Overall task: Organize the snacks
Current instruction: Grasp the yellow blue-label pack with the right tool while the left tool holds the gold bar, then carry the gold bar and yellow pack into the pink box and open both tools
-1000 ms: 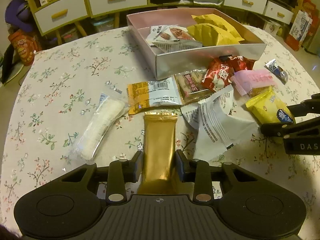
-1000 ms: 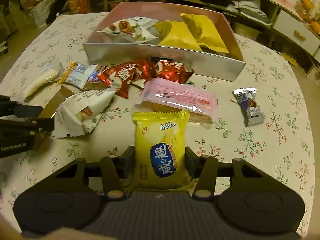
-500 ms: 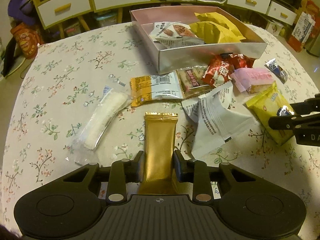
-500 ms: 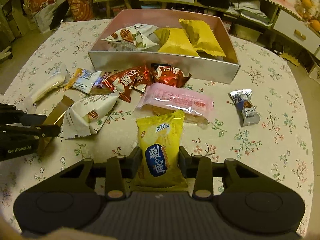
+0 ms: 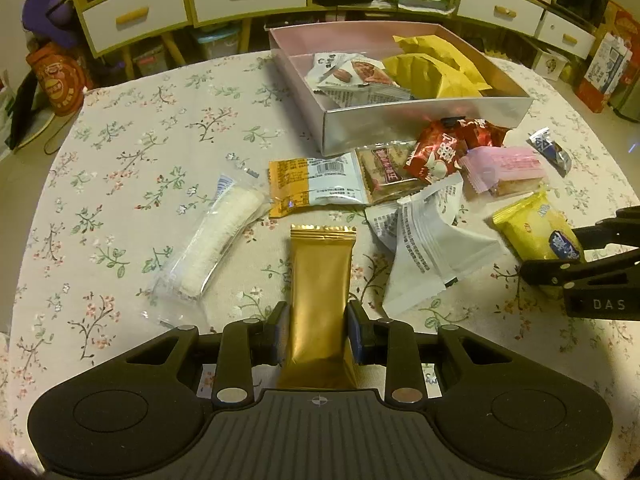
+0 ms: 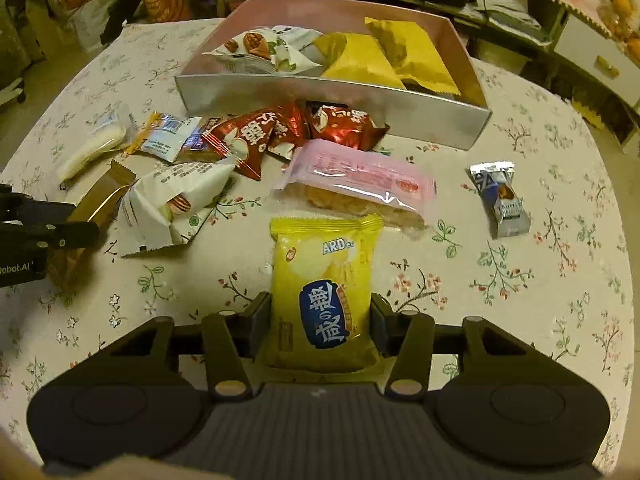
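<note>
A gold foil packet (image 5: 321,292), long, smooth and crimped at its far end, is clamped at its sides by the left gripper (image 5: 319,330), whose two fingers are pressed against the wrapper. A yellow snack bag (image 6: 325,294), puffy and glossy with a blue label, is clamped in the same way by the right gripper (image 6: 321,326). Both packets are held just over a round table covered by a cream cloth printed with small flowers (image 5: 132,152).

Beyond them a loose pile of snacks is spread on the cloth: a white crinkled pouch (image 5: 426,248), a pink translucent wrapper with a cake inside (image 6: 356,184), two red foil packs (image 6: 280,130), an orange-and-white sachet (image 5: 316,186), a clear sleeve with a white roll (image 5: 218,244), and a small silver-blue candy (image 6: 502,198) lying well apart to the right.

Farther back an open rectangular box (image 6: 332,104) with a silvery outer wall and pink inside is seen; two mustard-yellow paper packets (image 6: 388,56) and a white nut pack (image 6: 264,52) are held in it.

Behind the table, low cabinets with white drawers and wooden handles (image 5: 132,20) are lined along the wall, and bags are left on the floor (image 5: 60,80).
</note>
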The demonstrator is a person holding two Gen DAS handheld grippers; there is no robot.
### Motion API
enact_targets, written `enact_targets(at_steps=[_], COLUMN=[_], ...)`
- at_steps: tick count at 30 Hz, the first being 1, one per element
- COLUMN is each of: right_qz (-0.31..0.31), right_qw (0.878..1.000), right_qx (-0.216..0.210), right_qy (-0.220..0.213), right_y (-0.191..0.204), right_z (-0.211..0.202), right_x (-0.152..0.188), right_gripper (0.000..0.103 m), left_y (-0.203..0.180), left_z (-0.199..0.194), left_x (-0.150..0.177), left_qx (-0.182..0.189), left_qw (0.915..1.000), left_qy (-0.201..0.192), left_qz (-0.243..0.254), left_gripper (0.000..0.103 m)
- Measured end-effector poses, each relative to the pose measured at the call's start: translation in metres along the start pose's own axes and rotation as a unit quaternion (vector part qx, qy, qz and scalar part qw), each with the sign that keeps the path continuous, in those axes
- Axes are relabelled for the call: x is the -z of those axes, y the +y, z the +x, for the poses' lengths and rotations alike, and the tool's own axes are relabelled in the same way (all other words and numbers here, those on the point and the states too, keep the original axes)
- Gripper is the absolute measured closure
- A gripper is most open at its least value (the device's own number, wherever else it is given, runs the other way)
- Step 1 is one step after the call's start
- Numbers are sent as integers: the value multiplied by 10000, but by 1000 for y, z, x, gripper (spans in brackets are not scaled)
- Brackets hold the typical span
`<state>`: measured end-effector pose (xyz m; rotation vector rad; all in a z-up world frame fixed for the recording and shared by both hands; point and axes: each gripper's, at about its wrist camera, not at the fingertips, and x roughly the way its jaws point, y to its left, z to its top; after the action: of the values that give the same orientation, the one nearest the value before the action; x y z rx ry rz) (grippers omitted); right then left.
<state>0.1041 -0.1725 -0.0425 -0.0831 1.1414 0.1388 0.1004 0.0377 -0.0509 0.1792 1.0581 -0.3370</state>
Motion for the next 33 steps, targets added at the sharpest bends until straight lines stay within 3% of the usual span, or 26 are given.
enact_targets(at_steps=[4, 10, 33], right_qz=[35, 133, 520], right_qw=[10000, 9997, 9968], right_qx=[12, -172, -311], right_qy=[16, -144, -521], right_y=[1, 0, -20], right_z=[-2, -16, -41], right_x=[-3, -8, -14], right_gripper=[61, 73, 82], left_y=[-1, 1, -1], left_z=[-2, -9, -37], left_x=[0, -2, -8], left_qx=[-4, 75, 225], left_qw=[10000, 9999, 9985], left_qy=[-18, -91, -461], left_qz=[-2, -65, -200], left_gripper=[75, 75, 75])
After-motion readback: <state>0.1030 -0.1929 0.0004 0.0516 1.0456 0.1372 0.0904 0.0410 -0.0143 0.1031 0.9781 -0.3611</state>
